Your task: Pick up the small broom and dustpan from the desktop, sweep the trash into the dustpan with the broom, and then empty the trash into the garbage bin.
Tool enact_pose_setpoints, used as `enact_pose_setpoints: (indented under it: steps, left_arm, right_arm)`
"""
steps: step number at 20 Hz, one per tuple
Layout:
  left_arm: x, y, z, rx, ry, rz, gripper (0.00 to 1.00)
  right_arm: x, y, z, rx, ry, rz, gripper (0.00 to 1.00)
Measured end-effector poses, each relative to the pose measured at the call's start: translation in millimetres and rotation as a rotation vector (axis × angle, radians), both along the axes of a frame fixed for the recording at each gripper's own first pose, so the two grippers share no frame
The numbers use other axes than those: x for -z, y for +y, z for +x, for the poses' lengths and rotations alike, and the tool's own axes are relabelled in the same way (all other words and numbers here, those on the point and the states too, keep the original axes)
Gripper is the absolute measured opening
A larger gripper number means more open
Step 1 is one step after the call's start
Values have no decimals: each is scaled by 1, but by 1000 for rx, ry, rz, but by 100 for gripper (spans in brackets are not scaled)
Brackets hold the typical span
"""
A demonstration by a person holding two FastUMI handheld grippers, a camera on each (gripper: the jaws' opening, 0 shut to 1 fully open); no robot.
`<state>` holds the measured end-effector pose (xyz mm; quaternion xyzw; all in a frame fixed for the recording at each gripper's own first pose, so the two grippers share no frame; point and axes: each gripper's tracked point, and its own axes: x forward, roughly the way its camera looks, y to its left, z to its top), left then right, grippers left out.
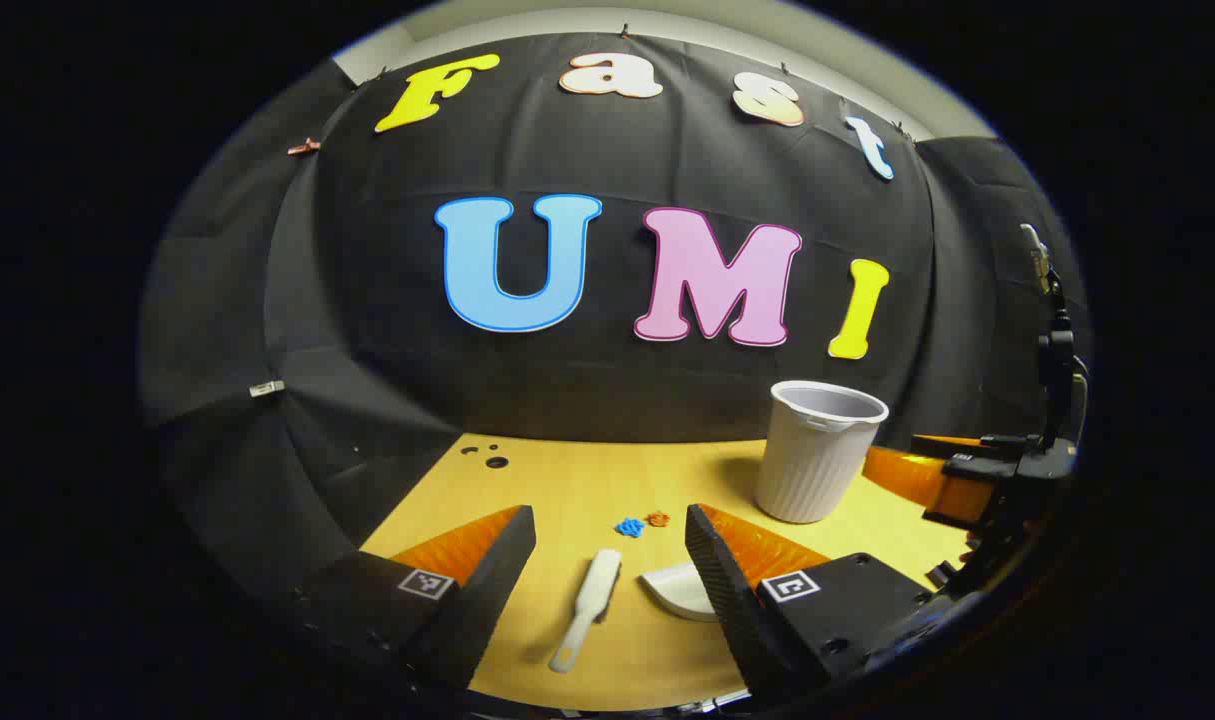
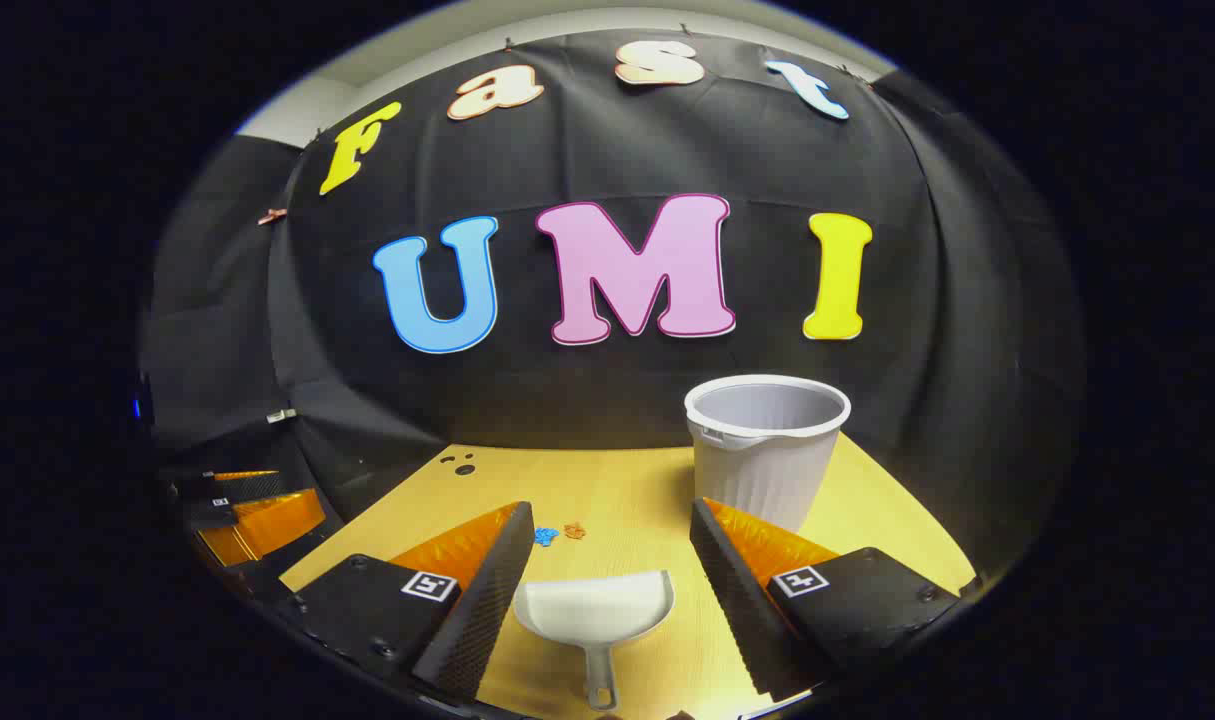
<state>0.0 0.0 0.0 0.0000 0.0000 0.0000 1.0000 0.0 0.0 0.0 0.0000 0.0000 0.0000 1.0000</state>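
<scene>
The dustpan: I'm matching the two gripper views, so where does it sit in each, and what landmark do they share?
Left gripper view: the dustpan lies low, right of centre, partly behind the right finger.
Right gripper view: the dustpan lies bottom centre between the fingers, handle toward the camera.
Shared landmark: the white garbage bin.

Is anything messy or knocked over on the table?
Only two tiny scraps, one blue and one orange, litter the table beyond the broom and dustpan. The bin stands upright; nothing looks spilled or broken.
</scene>
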Motion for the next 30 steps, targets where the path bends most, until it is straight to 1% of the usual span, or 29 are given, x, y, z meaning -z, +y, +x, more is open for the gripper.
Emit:
enact_pose_setpoints:
  steps: [3,7,10,13,17,19,21,25,27,30]
  left_arm:
    - [0,14,6,-5,-7,-17,95]
    - [11,36,17,-54,-19,-40,96]
    - [28,47,27,-70,26,-68,95]
    - [45,52,35,-52,83,-99,96]
    - [92,56,58,-32,259,-106,96]
    - [121,49,71,-3,370,-122,96]
    - [158,35,81,41,492,-142,96]
    - [207,31,100,68,659,-100,96]
    - [227,28,112,72,747,-73,96]
    - [250,23,128,84,855,-19,95]
  right_arm:
    - [-2,-10,3,41,5,-2,98]
    - [1,-9,2,33,21,-17,99]
    - [12,-8,3,17,52,-48,99]
    - [25,0,7,-8,93,-61,99]
    - [47,13,18,-49,153,-76,99]
    - [59,19,24,-69,190,-80,99]
    - [72,17,28,-68,224,-98,99]
    - [97,13,33,-82,296,-101,99]
    - [112,-4,38,-48,338,-101,99]
    - [126,-28,42,4,394,-47,99]
